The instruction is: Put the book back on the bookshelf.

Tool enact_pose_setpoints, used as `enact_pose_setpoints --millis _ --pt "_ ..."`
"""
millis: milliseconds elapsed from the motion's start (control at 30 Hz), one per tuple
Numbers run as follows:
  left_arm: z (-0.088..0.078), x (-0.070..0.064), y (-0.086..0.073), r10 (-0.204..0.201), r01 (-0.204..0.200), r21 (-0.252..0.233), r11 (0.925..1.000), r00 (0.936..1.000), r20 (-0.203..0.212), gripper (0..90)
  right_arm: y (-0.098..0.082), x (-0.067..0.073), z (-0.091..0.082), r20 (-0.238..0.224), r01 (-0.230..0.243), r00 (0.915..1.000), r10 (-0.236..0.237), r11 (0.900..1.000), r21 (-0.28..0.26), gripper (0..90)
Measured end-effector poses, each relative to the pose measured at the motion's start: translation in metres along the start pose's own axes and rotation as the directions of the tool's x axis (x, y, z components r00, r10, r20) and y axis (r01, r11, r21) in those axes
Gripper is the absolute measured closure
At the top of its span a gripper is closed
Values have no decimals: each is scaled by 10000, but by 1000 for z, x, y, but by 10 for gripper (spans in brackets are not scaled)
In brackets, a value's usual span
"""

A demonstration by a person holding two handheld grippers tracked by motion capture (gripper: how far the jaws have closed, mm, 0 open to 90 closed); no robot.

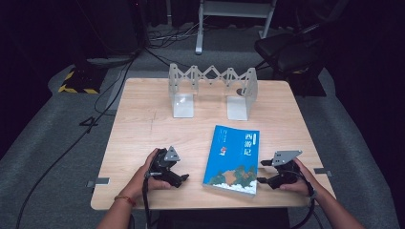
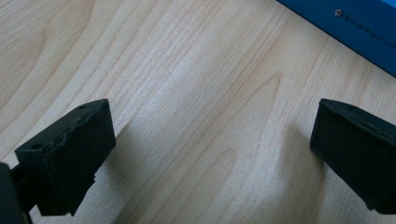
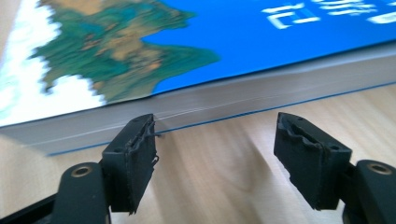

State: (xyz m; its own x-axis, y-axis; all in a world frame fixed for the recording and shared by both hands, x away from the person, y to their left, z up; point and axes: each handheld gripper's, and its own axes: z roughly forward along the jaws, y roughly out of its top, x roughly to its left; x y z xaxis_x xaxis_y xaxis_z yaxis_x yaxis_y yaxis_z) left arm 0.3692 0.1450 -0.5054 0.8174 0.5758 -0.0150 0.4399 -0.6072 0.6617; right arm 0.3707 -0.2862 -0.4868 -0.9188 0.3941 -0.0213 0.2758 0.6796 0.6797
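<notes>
A blue book (image 1: 232, 160) with white characters and a green-and-white landscape on its cover lies flat on the wooden table (image 1: 143, 129), right of centre near the front. My right gripper (image 1: 262, 171) rests on the table at the book's right side, jaws pointing at it. In the right gripper view its jaws (image 3: 219, 149) stand open just short of the book's page edge (image 3: 261, 98), and nothing is between them. My left gripper (image 1: 184, 179) lies left of the book. It is open (image 2: 210, 154) over bare wood, with a corner of the book (image 2: 355, 28) ahead.
A white expandable bookend rack (image 1: 212, 90) stands upright at the back centre of the table. Beyond the far edge are a dark chair (image 1: 286, 47), a metal frame and cables on the grey floor. Bare wood lies between the rack and the book.
</notes>
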Motion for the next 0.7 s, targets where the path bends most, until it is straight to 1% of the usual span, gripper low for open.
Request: enact_pose_setpoints --millis 67,200,333,400,467,567,633,667,700 --pt "0 0 0 -3 3 1 10000 10000 -1 5 1 1 0 105 58 9999 -59 10000 58 301" --pt "0 0 0 6 -6 0 10000 10000 -5 5 1 2 0 96 22 10000 -23 10000 57 300" --pt "0 0 0 11 -11 -1 10000 10000 5 5 2 1 -3 92 -34 10000 35 9999 -156 300" --pt "0 0 0 3 -3 7 10000 10000 -5 5 2 1 -6 47 -135 9999 137 9993 -349 300" --pt "0 0 0 2 -2 40 10000 10000 -12 6 4 0 -9 -37 -362 9993 360 9973 -635 300" --pt "-2 -1 1 -59 59 131 9999 10000 -52 13 6 1 -10 30 -339 9994 342 9971 -674 300" --pt "-4 -4 2 -51 52 176 9998 10000 -54 50 6 1 -11 53 -422 9991 427 9965 -727 300" --pt "-5 -6 2 -39 40 147 9999 10000 -49 89 7 1 -12 22 -504 9987 507 9953 -828 301" --pt "-6 -8 3 45 -45 130 9999 10000 28 200 8 1 -13 23 -538 9985 542 9943 -921 301"
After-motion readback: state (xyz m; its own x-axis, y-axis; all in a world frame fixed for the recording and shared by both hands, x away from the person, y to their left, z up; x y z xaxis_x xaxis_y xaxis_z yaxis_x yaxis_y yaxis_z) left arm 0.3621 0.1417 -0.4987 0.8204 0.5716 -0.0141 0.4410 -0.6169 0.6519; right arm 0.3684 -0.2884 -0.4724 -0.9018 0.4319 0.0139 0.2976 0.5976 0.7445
